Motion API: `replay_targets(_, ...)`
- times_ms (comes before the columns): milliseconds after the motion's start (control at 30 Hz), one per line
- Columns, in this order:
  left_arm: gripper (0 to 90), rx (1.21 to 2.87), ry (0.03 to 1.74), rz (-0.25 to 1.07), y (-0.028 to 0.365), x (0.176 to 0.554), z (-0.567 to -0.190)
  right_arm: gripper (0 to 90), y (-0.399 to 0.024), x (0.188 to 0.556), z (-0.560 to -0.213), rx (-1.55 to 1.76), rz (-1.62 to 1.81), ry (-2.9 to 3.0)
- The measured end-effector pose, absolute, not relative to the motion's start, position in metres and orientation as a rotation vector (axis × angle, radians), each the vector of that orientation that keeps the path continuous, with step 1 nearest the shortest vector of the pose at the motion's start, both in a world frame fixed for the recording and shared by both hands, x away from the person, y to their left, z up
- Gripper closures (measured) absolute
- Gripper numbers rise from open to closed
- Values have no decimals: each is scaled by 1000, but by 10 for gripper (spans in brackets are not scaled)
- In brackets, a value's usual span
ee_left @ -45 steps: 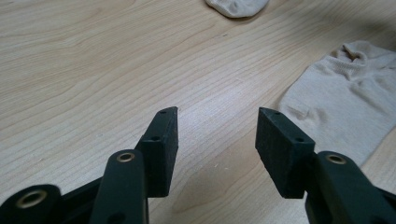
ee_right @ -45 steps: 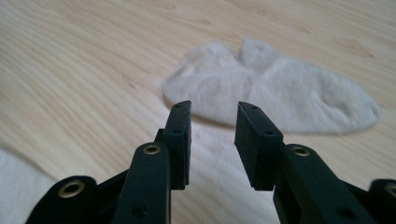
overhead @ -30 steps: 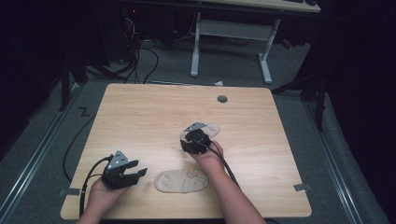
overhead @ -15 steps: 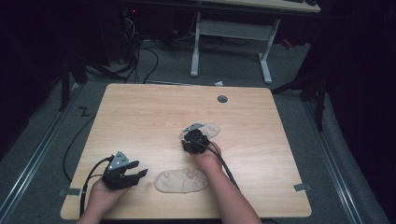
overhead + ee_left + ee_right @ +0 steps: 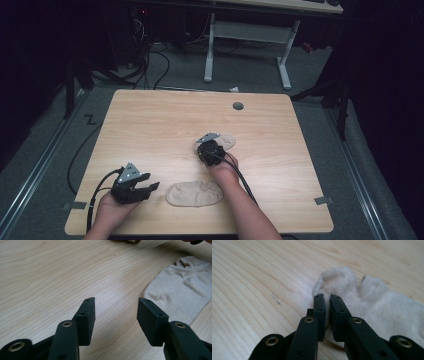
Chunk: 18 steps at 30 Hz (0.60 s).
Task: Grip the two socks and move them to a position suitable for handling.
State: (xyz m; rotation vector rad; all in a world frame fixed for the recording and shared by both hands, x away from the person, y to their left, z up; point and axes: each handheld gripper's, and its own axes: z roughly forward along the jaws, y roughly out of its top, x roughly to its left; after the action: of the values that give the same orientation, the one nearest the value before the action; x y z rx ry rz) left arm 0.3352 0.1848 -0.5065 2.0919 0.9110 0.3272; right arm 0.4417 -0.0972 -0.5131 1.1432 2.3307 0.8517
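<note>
since the earlier high views, little changed in place: both hands on the same spots of the pale wooden table [image 5: 150,125], both socks where they lay. changed: right black two-jaw gripper [image 5: 327,301], jaws just been closing, now narrow, with a fold of sock cloth between the pads; at the start of that second, spread wide over the same sock.

held there: farther beige ankle sock [image 5: 372,302], soft knit, lying flat on the table near its middle, gripped at the edge beside its cuff opening. in the high view, that sock [image 5: 226,140] stretched with long axis slanting from the right gripper [image 5: 207,150] up and to the right, far end toward the small round grey grommet hole [image 5: 238,106] in the tabletop, well apart from it.

nearer beige ankle sock [image 5: 195,193], flat near the front edge, long axis running left to right across the table, between the two forearms. in the left gripper view, the same sock [image 5: 182,290] off to the right, cuff opening at its far end, not touched.

left black two-jaw gripper [image 5: 115,308], jaws wide, nothing but bare wood between them; in the high view [image 5: 145,187] resting low at the front left, pointing right toward the nearer sock, just beside it.

no containers on the table.
</note>
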Motion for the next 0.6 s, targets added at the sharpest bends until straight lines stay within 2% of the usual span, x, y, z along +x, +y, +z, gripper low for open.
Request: replay_targets(600, 489, 2094, 903, 317, 181, 335, -508, 837, -111, 405, -468, 1073, 1037, 2232)
